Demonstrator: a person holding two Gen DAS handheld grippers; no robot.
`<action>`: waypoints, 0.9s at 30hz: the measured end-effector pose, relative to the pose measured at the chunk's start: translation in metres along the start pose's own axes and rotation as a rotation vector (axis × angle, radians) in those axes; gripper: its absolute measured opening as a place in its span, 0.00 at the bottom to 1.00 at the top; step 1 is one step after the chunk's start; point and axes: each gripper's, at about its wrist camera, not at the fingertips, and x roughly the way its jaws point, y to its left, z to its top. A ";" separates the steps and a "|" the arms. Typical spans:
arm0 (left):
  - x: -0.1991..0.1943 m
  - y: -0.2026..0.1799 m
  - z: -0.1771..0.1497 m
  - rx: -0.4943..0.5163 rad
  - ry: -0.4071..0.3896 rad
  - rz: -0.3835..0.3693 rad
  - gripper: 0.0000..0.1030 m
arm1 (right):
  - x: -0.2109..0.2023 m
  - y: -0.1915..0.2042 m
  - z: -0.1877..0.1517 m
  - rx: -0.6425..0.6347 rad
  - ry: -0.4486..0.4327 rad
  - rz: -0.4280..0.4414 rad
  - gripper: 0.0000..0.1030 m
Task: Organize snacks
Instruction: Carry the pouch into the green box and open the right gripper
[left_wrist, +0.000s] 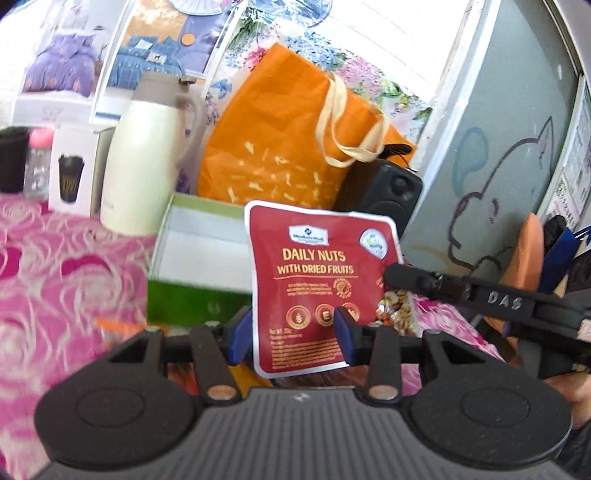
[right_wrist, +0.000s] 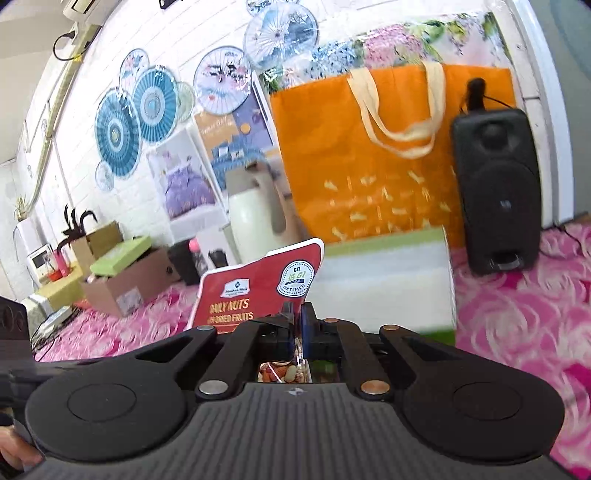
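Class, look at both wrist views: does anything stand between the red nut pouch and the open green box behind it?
Nothing visible does. The Daily Nuts pouch is held up by the left gripper and the right gripper, just in front of the open green box, whose white inside shows nothing in it. The cream jug stands off to the side.

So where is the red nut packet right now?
The red nut packet is held up between both grippers, centre of both views, in front of the green open box.
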 end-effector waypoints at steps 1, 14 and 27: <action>0.008 0.004 0.006 0.002 0.006 0.002 0.40 | 0.007 -0.002 0.006 -0.003 -0.010 0.000 0.08; 0.113 0.042 0.054 0.018 0.085 0.061 0.40 | 0.097 -0.039 0.031 0.020 -0.024 -0.061 0.09; 0.129 0.072 0.047 -0.040 0.110 0.129 0.71 | 0.113 -0.080 0.016 0.189 -0.050 -0.071 0.84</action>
